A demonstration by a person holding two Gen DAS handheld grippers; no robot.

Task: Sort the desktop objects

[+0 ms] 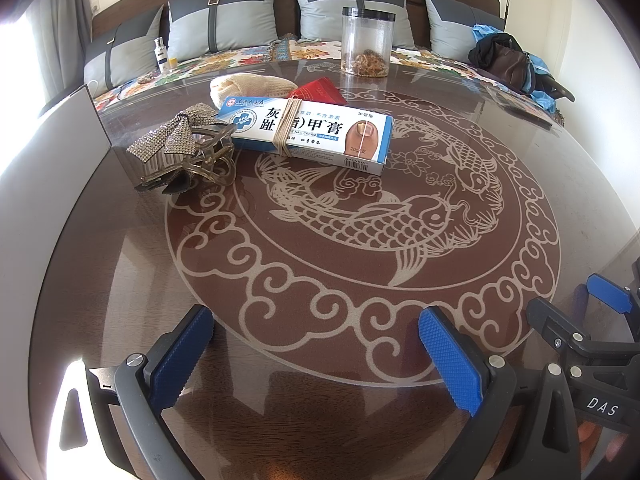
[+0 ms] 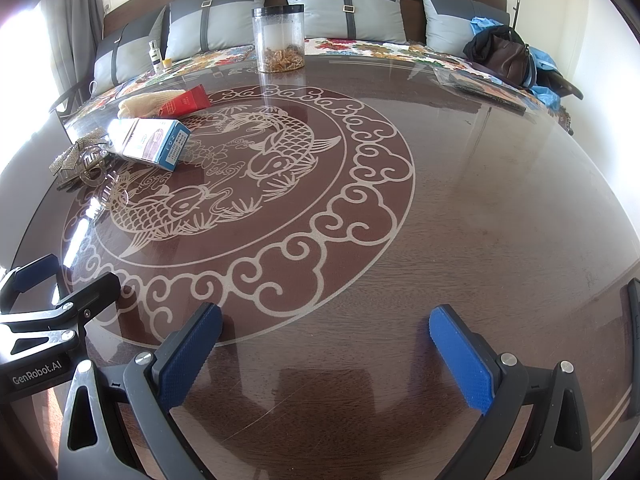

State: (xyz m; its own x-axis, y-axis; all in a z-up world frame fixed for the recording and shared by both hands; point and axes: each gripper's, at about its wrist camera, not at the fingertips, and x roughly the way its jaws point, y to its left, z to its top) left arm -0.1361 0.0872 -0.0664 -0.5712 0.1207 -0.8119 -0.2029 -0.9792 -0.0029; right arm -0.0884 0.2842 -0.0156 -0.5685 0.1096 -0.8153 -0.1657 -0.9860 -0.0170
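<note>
We hold both tools low over the round glass-topped table (image 1: 120, 264), near its front edge, and neither has anything in it: the left gripper (image 1: 316, 344) has its blue-padded fingers spread wide with only the carp pattern showing between them, and the right gripper (image 2: 326, 344) is just as wide apart over bare wood grain. The right tool sits close off the left one's right side, and its black frame shows at the edge of the left view. Everything to be sorted lies ahead of the left gripper and to the left of its line, well apart from both tools. Nearest on that side is a rhinestone bow hair clip (image 1: 180, 152), lying on the glass with its clear claw toward the centre. Just beyond and to the right of it lies a blue and white nail cream box (image 1: 308, 132), flat, with a band of rubber bands (image 1: 286, 128) wrapped around its middle; its left end is touching or overlapping the clip. Behind the box lie a cream knitted piece (image 1: 244, 86) and a red packet (image 1: 320, 90), side by side and touching the box's far edge as far as we can tell. Farther ahead, at the table's far rim, stands a clear jar with a black lid (image 1: 366, 42), upright, with brownish bits in its bottom. From the right gripper all these lie ahead and far to the left; the jar (image 2: 279, 40) is slightly left of straight ahead
</note>
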